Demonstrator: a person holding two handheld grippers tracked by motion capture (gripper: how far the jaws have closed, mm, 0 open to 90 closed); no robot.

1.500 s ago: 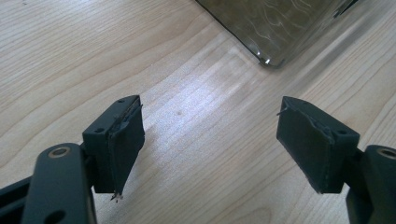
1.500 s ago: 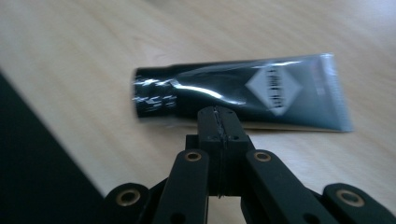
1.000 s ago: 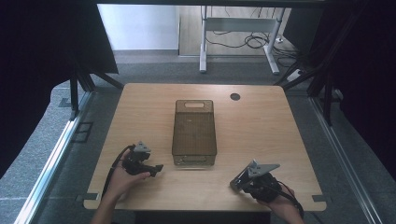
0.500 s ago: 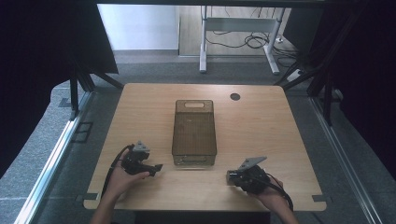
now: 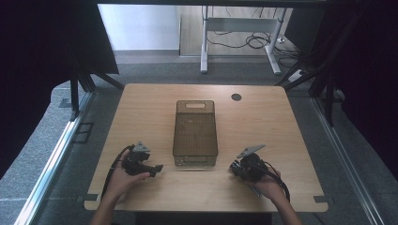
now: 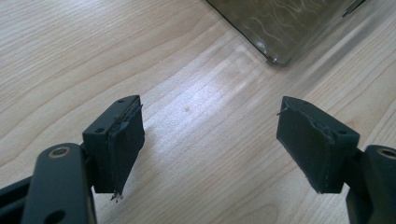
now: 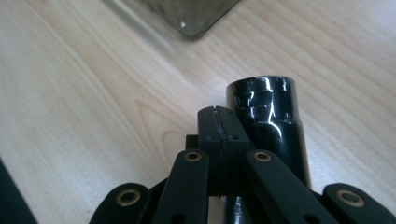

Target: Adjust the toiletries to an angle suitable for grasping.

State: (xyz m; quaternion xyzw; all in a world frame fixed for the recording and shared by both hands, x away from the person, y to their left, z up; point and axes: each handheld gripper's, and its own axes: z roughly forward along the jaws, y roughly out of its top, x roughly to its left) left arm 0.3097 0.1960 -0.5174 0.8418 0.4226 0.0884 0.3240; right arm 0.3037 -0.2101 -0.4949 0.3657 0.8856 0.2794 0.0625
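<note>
**Closing in on the bin, with nothing yet moved**

Judging by the pictures marked for this moment, the work has barely begun. The left hand-held gripper (image 5: 157,168) sits just off the bin's near left corner. Its own view shows the jaws spread wide over bare wood with nothing between them. The right hand-held gripper (image 5: 233,166) lies off the bin's near right corner, its jaws pressed together on nothing. A glossy black cylinder (image 7: 266,107) shows just beside those closed jaws (whether it is a loose thing or part of what the hand carries, I cannot tell). Neither gripper touches the bin, and each gripper view catches only one rounded corner of it a little way ahead.

The bin (image 5: 195,131) itself, a smoky see-through box with a handle slot at its far end, stands lengthwise in the middle of the counter (image 5: 281,126). It looks empty, though its tinted floor is hard to read. Beyond the bin's far right corner there is a small dark round hole (image 5: 236,97) in the counter.

So the approach is the only part done. Any grasp, lift or shift of the bin is yet to come, and the right jaws would have to open first.
</note>
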